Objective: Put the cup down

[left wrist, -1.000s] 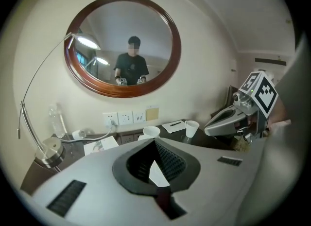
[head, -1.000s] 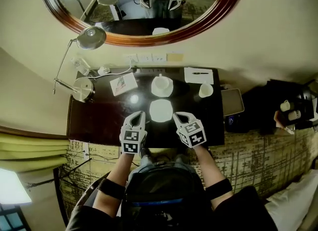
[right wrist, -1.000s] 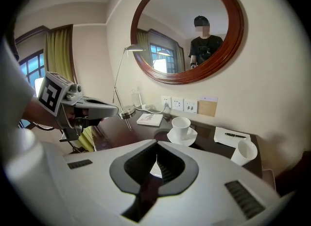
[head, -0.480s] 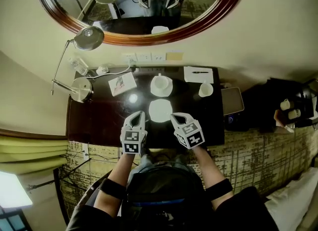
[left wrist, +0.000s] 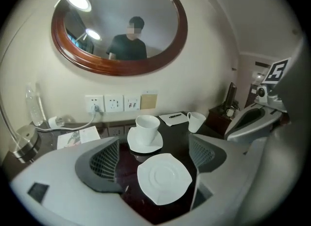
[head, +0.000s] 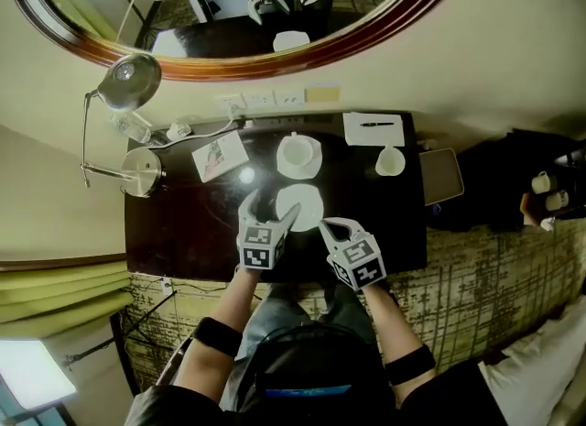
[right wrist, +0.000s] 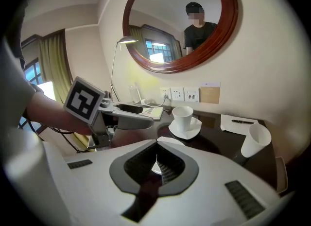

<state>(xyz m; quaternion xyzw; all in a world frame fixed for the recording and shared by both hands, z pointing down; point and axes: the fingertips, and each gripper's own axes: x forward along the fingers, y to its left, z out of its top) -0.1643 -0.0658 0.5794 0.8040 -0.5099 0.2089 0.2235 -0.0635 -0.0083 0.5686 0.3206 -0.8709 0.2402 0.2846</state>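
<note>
Upright, white cup (head: 296, 151); left tool (head: 272, 206) just opened over empty saucer (head: 308, 206); right tool (right wrist: 156, 165) closed.

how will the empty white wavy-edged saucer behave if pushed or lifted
The empty white saucer looks like glazed ceramic, so probably rigid and breakable. Lying flat on the glossy dark desk, it would likely slide rather than tip.

An empty saucer (head: 299, 206) lay at the middle of the worktop (head: 183, 223). Behind it, nearer the wall, a cup (head: 295, 149) stood on a second saucer (head: 315, 168). The other cup (head: 390, 160) stood to the right, with a notepad (head: 373, 128) behind it. A leaflet (head: 218, 155) and, farther out, a lamp base (head: 144, 170) lay to the left.
</note>
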